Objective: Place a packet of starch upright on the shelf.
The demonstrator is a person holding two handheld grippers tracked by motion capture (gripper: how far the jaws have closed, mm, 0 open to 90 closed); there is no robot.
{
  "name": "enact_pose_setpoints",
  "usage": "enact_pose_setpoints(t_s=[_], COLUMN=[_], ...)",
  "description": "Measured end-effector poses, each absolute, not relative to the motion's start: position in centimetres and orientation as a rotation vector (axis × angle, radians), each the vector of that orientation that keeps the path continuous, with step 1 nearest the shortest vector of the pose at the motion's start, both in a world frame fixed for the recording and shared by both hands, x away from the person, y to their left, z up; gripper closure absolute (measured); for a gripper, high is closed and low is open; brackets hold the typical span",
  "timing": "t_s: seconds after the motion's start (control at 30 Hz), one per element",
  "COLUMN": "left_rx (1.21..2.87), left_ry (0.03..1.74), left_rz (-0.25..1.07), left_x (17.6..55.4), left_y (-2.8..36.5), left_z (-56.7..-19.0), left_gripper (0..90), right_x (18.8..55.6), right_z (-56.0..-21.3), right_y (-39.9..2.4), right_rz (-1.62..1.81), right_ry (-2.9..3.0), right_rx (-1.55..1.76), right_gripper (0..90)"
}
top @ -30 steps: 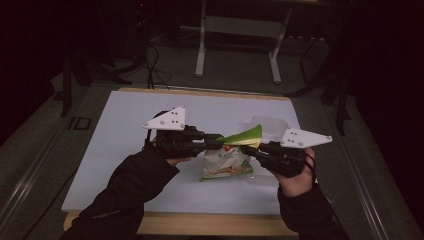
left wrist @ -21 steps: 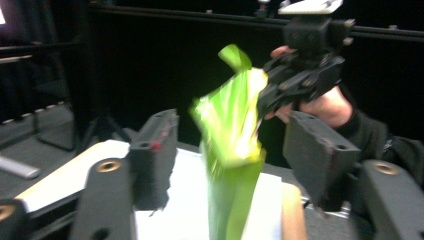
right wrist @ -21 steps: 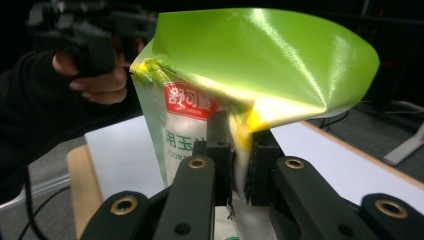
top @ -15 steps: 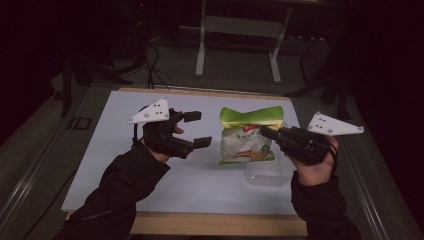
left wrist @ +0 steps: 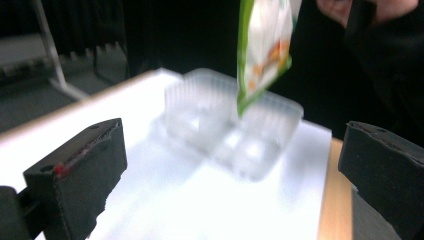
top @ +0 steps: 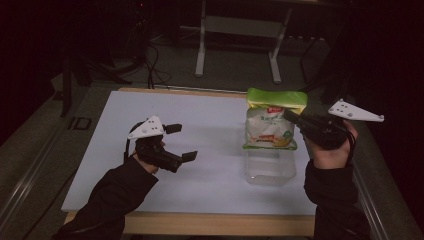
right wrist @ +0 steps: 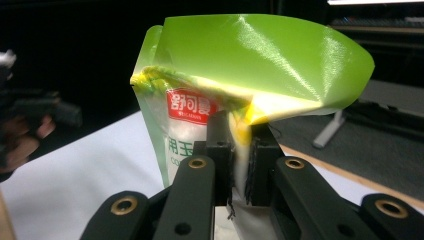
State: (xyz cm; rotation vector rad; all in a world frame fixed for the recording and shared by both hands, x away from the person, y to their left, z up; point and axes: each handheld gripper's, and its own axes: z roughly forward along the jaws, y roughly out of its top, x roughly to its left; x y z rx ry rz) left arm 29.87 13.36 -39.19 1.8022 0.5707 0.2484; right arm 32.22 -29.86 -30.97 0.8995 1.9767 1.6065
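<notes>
High view first: the white table (top: pixel 210 115) takes up most of the scene, with a wooden edge along the near side and dark floor dropping away on every side. Its middle and left stretches are bare, so there is wide open room between the two hands; the right side is the crowded part, close to the table's right edge.

Next in size, the snack bag (top: pixel 272 120) hangs in the air over the right part of the table, its long axis running up and down, with the green top edge uppermost and the printed face turned toward the person. In the right gripper view the top flap (right wrist: pixel 260 65) is folded over and bulges open above the jaws.

Below the bag sits a clear plastic tray (top: pixel 270 167), lying flat near the front right edge; in the left gripper view the bag's lower end hangs just above it.

The right gripper (top: pixel 295 120) is clamped tight on the bag's right side near the top, bearing it up.

The left gripper (top: pixel 181 142) hovers well apart at the left, its jaws having just been opening and now standing wide with nothing between them.
</notes>
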Motion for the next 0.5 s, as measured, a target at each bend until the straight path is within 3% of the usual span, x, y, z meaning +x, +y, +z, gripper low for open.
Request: enact_pose_setpoints(t_s=[0.5], left_rx=[1.788], left_ry=[0.574], left_rz=[0.311], left_x=[27.5], left_y=[14.8], left_z=[-44.7], left_gripper=[0.0], right_x=[35.5], right_z=[-35.6], right_y=[-31.3], right_rz=[1.519], right_ry=[1.993], right_rx=[1.087], right_gripper=[84.2])
